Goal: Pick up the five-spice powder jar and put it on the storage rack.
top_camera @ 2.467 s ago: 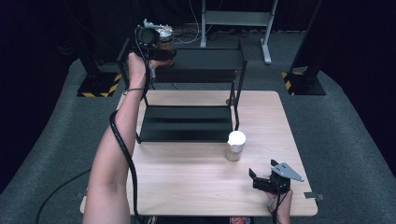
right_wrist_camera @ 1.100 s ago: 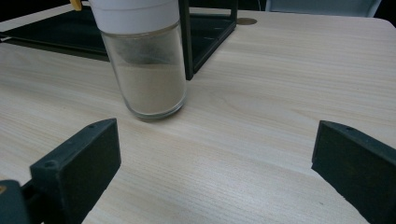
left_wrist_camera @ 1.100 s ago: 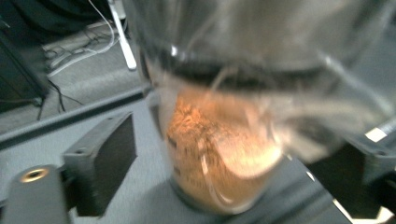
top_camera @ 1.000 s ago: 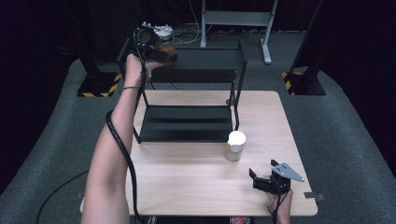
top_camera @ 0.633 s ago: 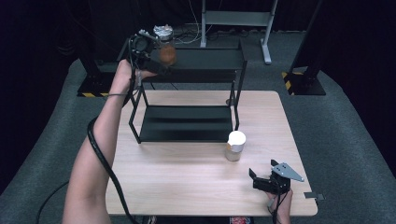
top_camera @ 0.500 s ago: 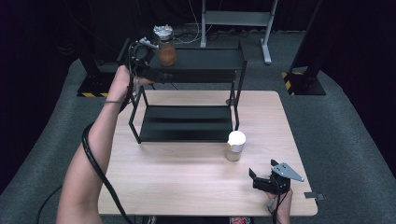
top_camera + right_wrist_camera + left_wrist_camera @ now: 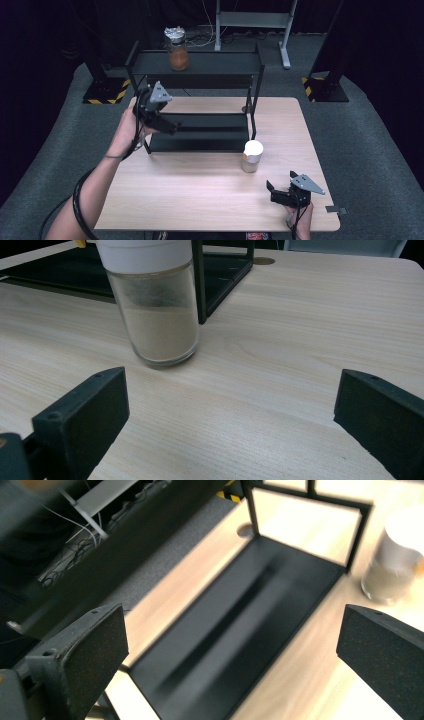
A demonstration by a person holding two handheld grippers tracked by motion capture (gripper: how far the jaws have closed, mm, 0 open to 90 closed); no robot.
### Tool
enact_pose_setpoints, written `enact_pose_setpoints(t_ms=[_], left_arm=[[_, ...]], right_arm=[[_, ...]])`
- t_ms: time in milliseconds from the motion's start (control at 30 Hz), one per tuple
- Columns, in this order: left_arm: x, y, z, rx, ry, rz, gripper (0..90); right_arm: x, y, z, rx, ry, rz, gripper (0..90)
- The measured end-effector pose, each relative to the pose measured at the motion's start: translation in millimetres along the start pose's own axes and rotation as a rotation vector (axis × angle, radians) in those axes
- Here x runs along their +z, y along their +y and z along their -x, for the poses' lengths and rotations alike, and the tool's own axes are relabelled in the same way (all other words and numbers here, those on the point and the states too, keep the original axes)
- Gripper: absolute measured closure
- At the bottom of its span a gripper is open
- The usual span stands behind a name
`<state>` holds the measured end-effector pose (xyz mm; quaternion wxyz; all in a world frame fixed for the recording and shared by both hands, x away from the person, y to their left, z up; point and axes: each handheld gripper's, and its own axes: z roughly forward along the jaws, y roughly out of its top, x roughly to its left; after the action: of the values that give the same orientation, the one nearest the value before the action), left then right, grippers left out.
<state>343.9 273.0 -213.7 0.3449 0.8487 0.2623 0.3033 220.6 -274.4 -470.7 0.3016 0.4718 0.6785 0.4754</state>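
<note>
My left gripper (image 7: 159, 112): empty, over the rack's (image 7: 200, 130) left end
Brown jar (image 7: 178, 50): on top shelf
My right gripper (image 7: 285, 192): near white-lidded jar (image 7: 251, 156)

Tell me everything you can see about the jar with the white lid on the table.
The jar is clear glass with a white lid, about half full of fine tan powder. It stands upright on the wooden table, just in front of the black rack's right front post, close to it. Nothing grips it: the right gripper sits open on the table nearer the person, pointing toward it.

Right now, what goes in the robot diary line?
left gripper: open, empty | right gripper: open | orange jar: top shelf | white-capped jar: table
</note>
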Motion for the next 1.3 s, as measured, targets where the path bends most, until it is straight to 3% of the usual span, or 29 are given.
enact_pose_setpoints(t_ms=[100,267,433,733,967,1033,1200,1300], left_arm=[[3.2,-23.7,19.9,0.017,0.013,-0.006,0.0],[16.2,-59.0,46.6,0.012,0.017,-0.05,0.0],[36.1,-93.5,60.5,-0.04,-0.034,-0.109,0.0],[61.6,-153.5,94.2,-0.186,-0.029,-0.133,0.0],[74.3,-171.0,112.7,-0.213,-0.007,-0.156,0.0],[75.8,-175.2,116.2,-0.247,0.005,-0.153,0.0],[77.4,-181.7,121.1,-0.28,0.015,-0.137,0.0],[78.0,-187.9,119.1,-0.331,0.005,-0.121,0.0]], right_arm=[[0.0,-0.1,0.1,0.0,0.001,0.0,0.2],[0.1,0.0,-0.5,-0.002,-0.002,0.0,0.1],[0.2,0.2,-0.8,-0.003,-0.003,-0.001,0.1],[0.8,1.3,-1.4,-0.007,-0.004,-0.007,0.1],[0.9,1.3,-1.9,-0.008,-0.006,-0.007,0.1],[0.8,1.2,-2.0,-0.008,-0.007,-0.006,0.1],[0.6,1.0,-2.4,-0.013,-0.008,-0.005,0.1],[0.6,1.0,-2.4,-0.015,-0.007,-0.005,0.1]])
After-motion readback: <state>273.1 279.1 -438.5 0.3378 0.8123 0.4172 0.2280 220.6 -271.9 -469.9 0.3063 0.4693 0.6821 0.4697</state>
